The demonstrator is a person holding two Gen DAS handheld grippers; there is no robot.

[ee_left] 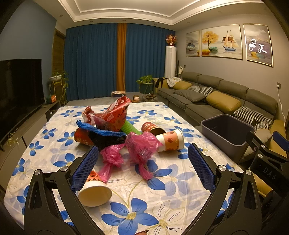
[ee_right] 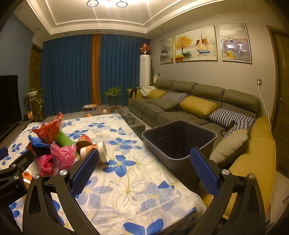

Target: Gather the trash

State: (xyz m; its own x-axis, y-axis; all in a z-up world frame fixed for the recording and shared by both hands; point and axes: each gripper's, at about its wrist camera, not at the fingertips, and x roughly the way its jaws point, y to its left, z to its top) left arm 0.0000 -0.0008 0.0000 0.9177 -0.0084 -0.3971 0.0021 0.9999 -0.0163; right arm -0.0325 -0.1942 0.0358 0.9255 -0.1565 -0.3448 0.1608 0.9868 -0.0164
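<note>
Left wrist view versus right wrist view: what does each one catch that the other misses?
Only the left wrist view shows the near paper cup whole, on its side by the left hand-held gripper, which is open. Only the right wrist view shows the ceiling lights and the inside of the grey bin, apparently empty, beyond the open right hand-held gripper. Both show the trash pile, the floral tablecloth and the sofa.
</note>
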